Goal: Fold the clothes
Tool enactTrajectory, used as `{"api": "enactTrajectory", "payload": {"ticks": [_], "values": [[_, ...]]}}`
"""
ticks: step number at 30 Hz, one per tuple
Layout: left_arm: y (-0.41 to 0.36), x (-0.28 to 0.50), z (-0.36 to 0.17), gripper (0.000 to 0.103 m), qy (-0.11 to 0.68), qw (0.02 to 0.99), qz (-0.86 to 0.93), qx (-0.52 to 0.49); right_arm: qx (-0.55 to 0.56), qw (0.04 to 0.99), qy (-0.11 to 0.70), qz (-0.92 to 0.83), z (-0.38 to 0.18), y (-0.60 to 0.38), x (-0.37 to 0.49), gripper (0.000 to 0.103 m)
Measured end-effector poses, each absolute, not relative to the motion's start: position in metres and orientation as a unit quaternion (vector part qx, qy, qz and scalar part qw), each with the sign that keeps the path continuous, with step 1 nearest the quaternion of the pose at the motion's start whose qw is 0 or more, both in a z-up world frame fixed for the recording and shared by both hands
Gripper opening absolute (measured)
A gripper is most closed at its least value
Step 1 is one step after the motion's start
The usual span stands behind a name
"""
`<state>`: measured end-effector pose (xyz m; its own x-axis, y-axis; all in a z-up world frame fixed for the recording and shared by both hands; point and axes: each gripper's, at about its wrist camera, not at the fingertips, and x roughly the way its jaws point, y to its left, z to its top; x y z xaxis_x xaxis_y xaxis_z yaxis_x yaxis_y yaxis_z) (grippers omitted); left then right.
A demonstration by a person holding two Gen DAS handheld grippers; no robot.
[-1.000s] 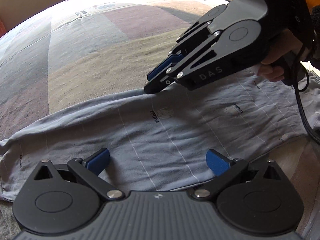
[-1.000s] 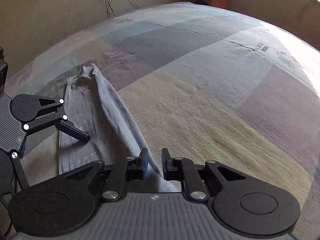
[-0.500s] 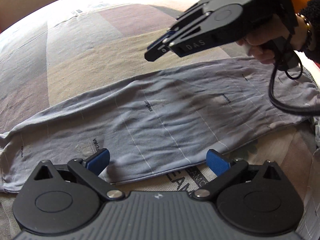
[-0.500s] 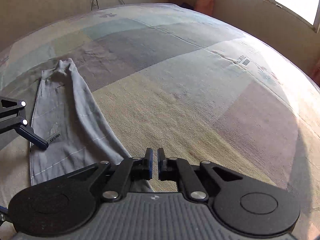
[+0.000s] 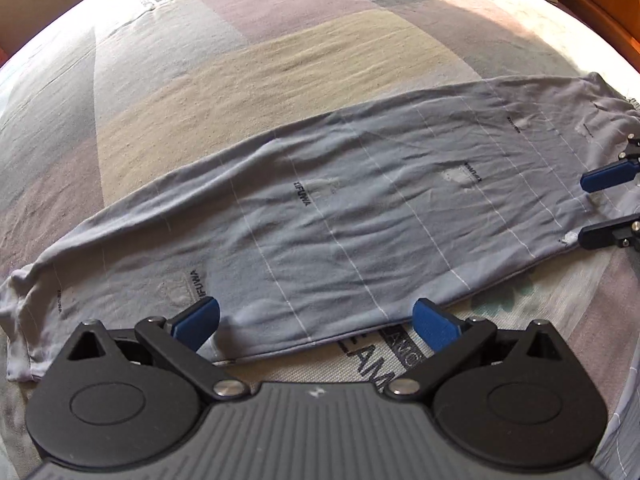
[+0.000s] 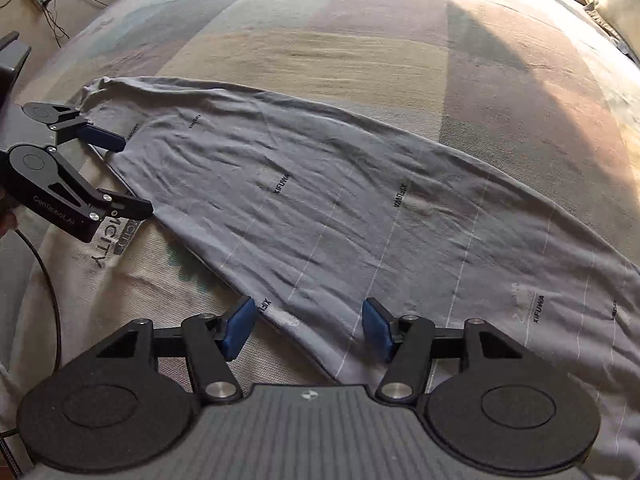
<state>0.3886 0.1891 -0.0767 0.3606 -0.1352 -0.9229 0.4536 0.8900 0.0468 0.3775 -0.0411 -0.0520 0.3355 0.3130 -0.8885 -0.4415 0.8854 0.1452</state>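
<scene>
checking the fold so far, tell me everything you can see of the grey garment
The grey garment is thin, soft-looking knit with fine white lines and small dark logos. It lies flat, lightly wrinkled, as one long narrow strip across the patchwork bedspread. The open left claw and opening right claw straddle its near edge.

The left gripper (image 5: pixel 316 322) points down and its two blue pads are far apart, with nothing squeezed between them. The right gripper (image 6: pixel 306 326) points down too. Its jaws are opening, and its blue pads (image 6: pixel 239 326) do not press on anything
</scene>
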Motion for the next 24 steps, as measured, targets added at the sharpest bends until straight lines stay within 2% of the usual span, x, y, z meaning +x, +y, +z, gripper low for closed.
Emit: {"api": "enactTrajectory", "payload": {"ticks": [3,9,11,14,15,17,20,24], "values": [[0.161,0.403,-0.07,0.102,0.506,0.817,-0.214,0.174,-0.05,0.849,0.503,0.157,-0.039,-0.082,0.385,0.067],[0.108,0.411,-0.082,0.102,0.478,0.819,-0.243,0.205,-0.027,0.863,0.504,0.013,-0.056,-0.174,0.393,0.069],[0.103,0.402,-0.081,0.102,0.468,0.828,-0.237,0.199,-0.022,0.867,0.498,0.013,-0.058,-0.189,0.379,0.069],[0.102,0.387,-0.091,0.102,0.502,0.81,-0.22,0.209,-0.026,0.858,0.513,0.02,-0.073,-0.195,0.352,0.077],[0.103,0.383,-0.094,0.102,0.514,0.804,-0.214,0.21,-0.026,0.856,0.516,0.02,-0.076,-0.194,0.34,0.083],[0.12,0.379,-0.095,0.102,0.547,0.804,-0.184,0.146,-0.021,0.855,0.518,0.019,-0.076,-0.194,0.321,0.088],[0.12,0.372,-0.082,0.102,0.549,0.806,-0.162,0.15,0.001,0.844,0.536,0.022,-0.068,-0.198,0.311,0.088],[0.087,0.367,-0.067,0.102,0.516,0.816,-0.206,0.159,-0.034,0.871,0.49,0.027,-0.053,-0.2,0.317,0.088]]}}
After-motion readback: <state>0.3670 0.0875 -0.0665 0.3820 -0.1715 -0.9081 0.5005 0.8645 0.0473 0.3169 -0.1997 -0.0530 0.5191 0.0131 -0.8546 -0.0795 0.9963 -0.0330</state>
